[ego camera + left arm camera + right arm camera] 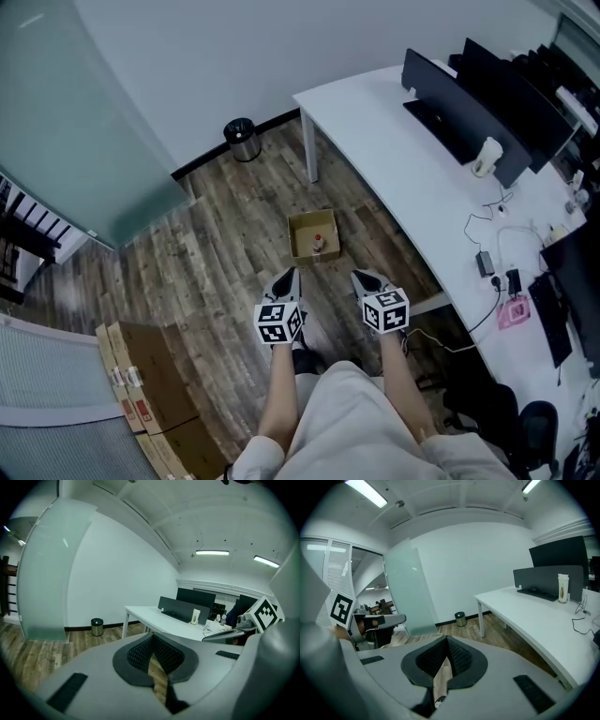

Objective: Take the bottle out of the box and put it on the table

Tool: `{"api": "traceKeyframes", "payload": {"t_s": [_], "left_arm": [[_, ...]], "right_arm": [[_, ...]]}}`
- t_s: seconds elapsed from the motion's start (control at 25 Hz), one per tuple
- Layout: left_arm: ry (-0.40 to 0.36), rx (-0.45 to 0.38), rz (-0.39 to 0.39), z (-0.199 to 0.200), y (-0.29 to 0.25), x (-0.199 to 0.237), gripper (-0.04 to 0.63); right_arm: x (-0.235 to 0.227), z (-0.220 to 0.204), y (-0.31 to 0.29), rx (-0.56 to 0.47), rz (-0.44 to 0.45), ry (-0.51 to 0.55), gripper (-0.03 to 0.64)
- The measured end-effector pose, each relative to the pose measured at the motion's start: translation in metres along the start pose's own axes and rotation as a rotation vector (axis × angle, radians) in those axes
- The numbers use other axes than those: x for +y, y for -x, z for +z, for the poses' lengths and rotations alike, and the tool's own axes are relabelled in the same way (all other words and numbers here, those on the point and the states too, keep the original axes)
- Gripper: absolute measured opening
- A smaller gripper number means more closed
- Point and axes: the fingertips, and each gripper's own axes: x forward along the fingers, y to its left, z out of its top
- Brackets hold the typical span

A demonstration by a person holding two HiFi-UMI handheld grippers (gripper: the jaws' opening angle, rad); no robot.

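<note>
The bottle (318, 245), small in the box (295, 236), looks light and probably slippery, best pinched round its body; my left tongs (288, 274) and right tongs (362, 276) are clenched empty.

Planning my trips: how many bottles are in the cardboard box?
1: a small pale bottle sits inside the open brown cardboard box on the wooden floor; its walls may hide others.

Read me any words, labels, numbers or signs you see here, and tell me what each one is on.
No text is readable in any view.
Flat brown cardboard boxes: red-and-white labels, too small to read.
Small bottle in the open cardboard box: label too small to read.
Black-and-white marker cubes: square patterns only, no letters.
</note>
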Motion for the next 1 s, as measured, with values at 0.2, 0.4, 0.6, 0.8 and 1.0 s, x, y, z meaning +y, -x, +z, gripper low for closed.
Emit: {"api": "traceKeyframes", "payload": {"t_s": [0.2,0.4,0.6,0.8,1.0], "left_arm": [[0.028,0.02,-0.071,0.009,-0.038,0.01,0.014],[0.029,0.047,-0.127,0.012,-0.067,0.028,0.014],[0.029,0.05,-0.148,0.027,-0.089,0.061,0.014],[0.024,0.047,-0.165,0.044,-0.103,0.094,0.014],[0.012,0.054,-0.19,0.053,-0.115,0.122,0.014]], "right_arm": [[-0.009,0.016,-0.015,-0.017,-0.04,-0.004,0.04],[-0.015,0.02,-0.039,-0.01,-0.093,-0.026,0.04],[-0.019,0.033,-0.065,-0.018,-0.144,-0.056,0.04],[-0.014,0.046,-0.092,-0.031,-0.181,-0.071,0.04],[-0.005,0.056,-0.119,-0.04,-0.206,-0.088,0.04]]}}
